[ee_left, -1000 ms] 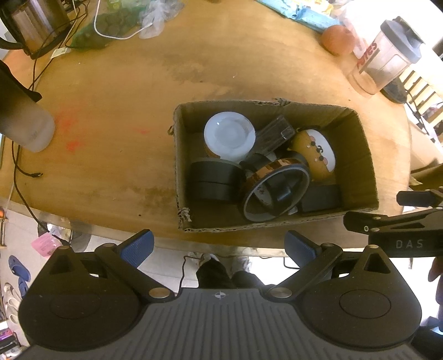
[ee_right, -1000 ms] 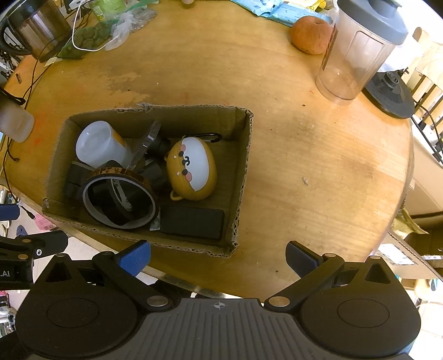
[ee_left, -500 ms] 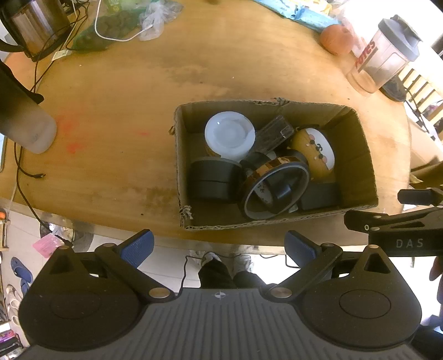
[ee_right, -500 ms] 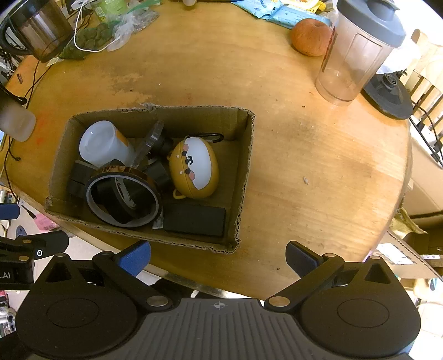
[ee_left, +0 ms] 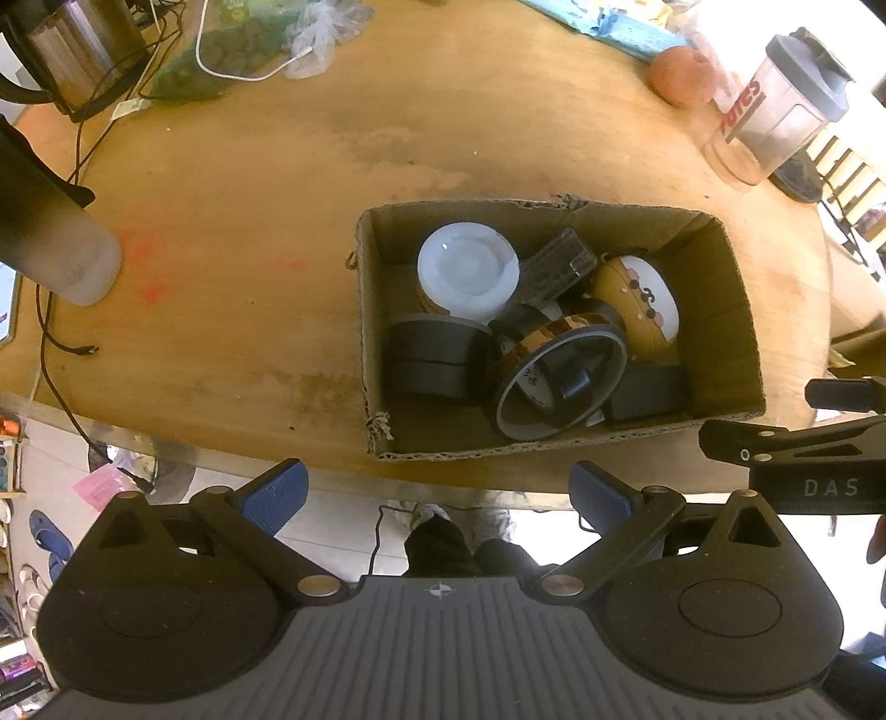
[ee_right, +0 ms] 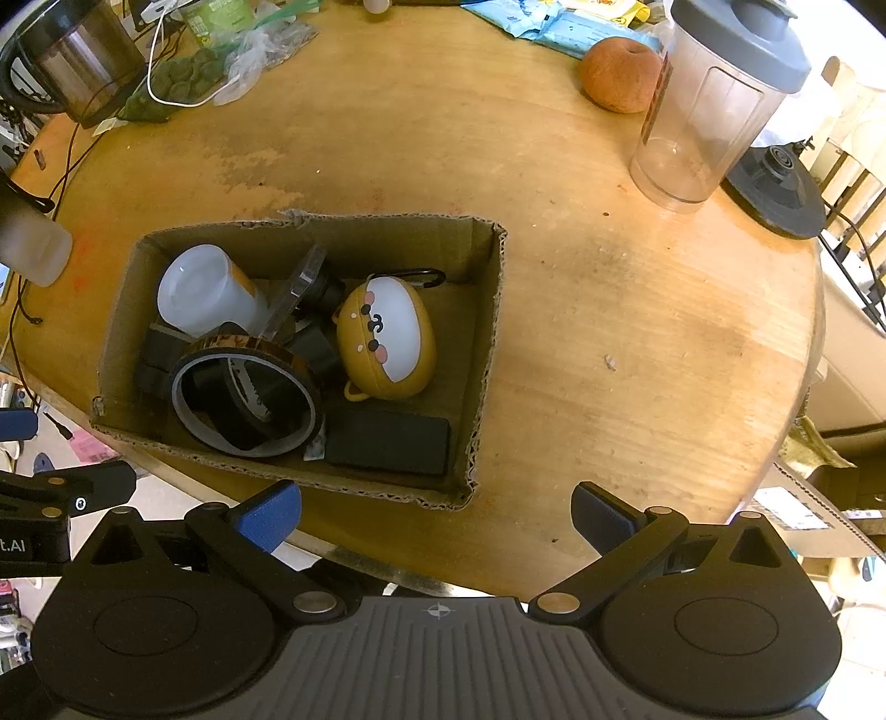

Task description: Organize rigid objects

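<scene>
An open cardboard box [ee_left: 725,310] [ee_right: 487,332] sits near the front edge of the round wooden table [ee_left: 277,221] [ee_right: 609,277]. It holds a white cup [ee_left: 468,271] [ee_right: 202,291], a large tape roll [ee_left: 559,382] [ee_right: 243,399], a yellow bear-face case [ee_left: 642,304] [ee_right: 387,338], a black flat block [ee_right: 387,443], a black round piece [ee_left: 429,360] and a clear plastic piece [ee_left: 556,266]. My left gripper [ee_left: 437,493] is open and empty, held above the table's front edge before the box. My right gripper [ee_right: 434,512] is open and empty near the box's front right corner.
A blender jar [ee_right: 714,105] [ee_left: 775,105], an orange fruit [ee_right: 620,75] [ee_left: 684,75] and a black round base [ee_right: 775,188] stand at the right back. A kettle [ee_left: 72,50] [ee_right: 72,55], cables and plastic bags lie at the back left. A frosted bottle [ee_left: 50,243] lies at the left.
Both grippers have drifted slightly back toward me and the box looks a little farther off. Nothing in the box has moved.
</scene>
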Motion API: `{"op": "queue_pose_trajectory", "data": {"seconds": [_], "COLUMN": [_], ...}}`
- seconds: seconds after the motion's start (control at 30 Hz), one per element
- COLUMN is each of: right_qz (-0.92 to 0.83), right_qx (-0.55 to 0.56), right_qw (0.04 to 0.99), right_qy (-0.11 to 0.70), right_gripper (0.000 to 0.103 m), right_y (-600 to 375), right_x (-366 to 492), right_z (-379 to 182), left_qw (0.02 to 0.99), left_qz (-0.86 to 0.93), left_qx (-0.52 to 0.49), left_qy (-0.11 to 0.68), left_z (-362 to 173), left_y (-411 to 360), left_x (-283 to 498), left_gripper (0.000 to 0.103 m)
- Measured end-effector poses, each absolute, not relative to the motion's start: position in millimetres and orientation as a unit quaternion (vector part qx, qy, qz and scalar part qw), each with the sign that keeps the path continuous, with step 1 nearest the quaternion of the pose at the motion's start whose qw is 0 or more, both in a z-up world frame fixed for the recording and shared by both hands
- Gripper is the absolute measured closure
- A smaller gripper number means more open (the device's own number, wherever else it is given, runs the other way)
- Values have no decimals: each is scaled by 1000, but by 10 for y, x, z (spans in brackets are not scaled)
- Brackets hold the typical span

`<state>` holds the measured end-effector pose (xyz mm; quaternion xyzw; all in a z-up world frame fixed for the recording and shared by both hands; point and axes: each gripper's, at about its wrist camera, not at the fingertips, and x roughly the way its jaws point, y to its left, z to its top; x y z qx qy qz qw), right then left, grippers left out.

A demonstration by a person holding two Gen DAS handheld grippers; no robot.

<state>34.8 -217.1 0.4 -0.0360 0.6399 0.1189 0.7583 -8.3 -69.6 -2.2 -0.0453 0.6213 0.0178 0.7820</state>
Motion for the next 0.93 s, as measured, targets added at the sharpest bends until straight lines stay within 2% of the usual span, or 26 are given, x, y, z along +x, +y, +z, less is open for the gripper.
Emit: {"op": "queue_pose_trajectory", "data": {"seconds": [0.93], "right_qz": [118], "right_qx": [-33], "right_qw": [757], "right_qy": [642], "right_gripper": [0], "right_y": [-2228], "right_x": [319], "right_z": [-9], "left_qw": [783], "left_qz": [20], "left_qx": [-44], "left_qy": [620], "left_z": [-27], "left_y": [-689], "left_x": [-90], "left_gripper": [0]}}
